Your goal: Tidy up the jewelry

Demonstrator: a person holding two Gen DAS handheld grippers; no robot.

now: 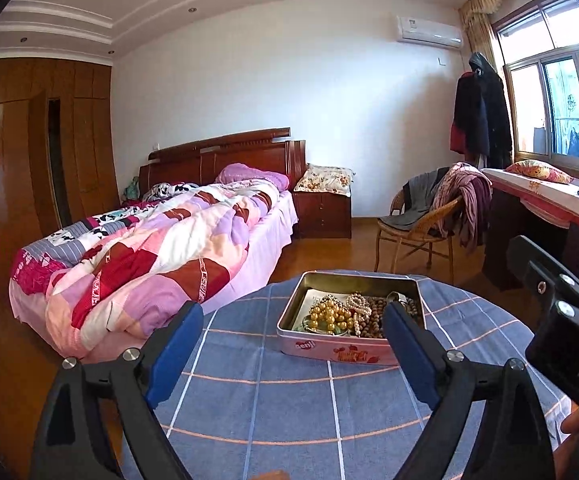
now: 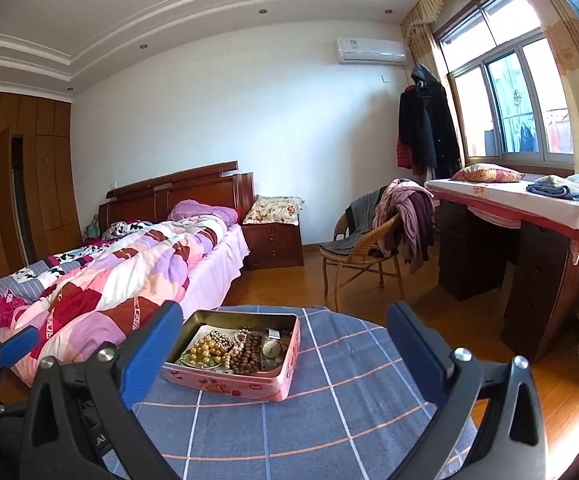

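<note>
You are holding left gripper (image 1: 293,322) and right gripper (image 2: 283,330) released, empty, hovering near jewelry tin (image 2: 249,384) sitting on desk (image 2: 329,420).

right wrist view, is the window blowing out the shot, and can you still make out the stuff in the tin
Right wrist view: the window is bright, partly washed out, fisheye-bent; the gold beads in the pink metal tin stay clear. Left wrist view: same tin sharp, picture corners black.
</note>
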